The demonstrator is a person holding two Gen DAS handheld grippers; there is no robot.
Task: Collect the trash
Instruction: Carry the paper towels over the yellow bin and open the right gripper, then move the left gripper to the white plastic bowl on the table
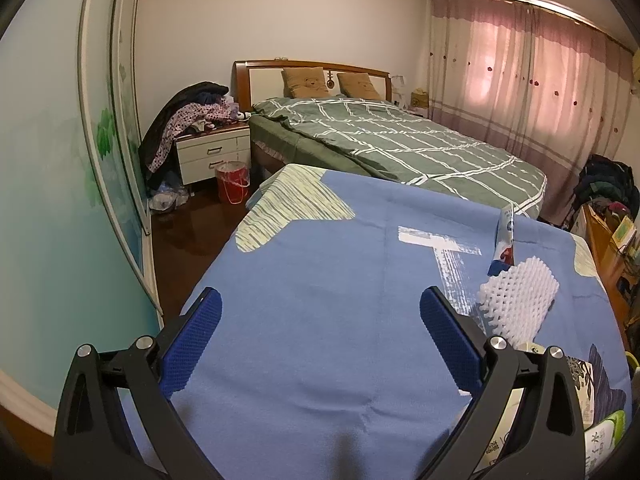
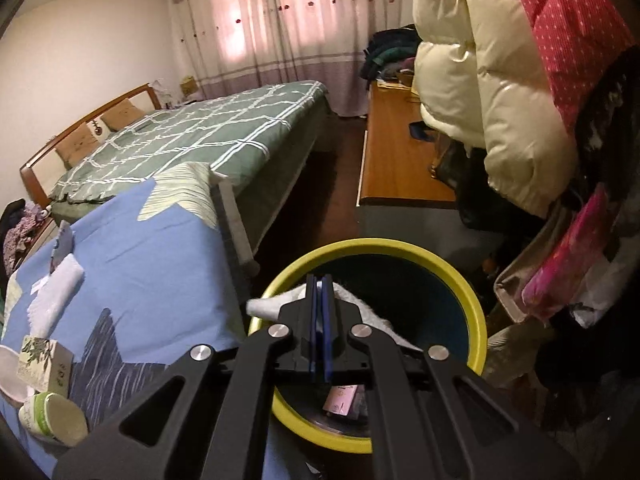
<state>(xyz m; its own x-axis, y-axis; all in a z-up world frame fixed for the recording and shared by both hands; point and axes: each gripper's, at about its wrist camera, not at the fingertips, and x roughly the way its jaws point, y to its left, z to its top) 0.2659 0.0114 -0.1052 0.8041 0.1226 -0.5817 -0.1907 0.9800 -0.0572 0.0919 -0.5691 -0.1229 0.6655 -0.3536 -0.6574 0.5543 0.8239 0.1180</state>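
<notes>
Left gripper (image 1: 320,308): jaws spread wide, nothing between them, hovering over the blue cloth (image 1: 340,260) covering the table. To its right on the cloth: white foam netting (image 1: 516,300), just behind it an upright carton (image 1: 506,240).

Right gripper (image 2: 320,284): jaws clenched on a white crumpled piece (image 2: 272,306) of tissue or foam, exact material unclear, held over the yellow rim of the bin (image 2: 472,292) beside the table. Inside the bin: a pink packet (image 2: 340,398) at the bottom.

Also on the cloth in the right view: paper cup (image 2: 52,420) on its side, patterned small box (image 2: 44,364) just behind it.
</notes>
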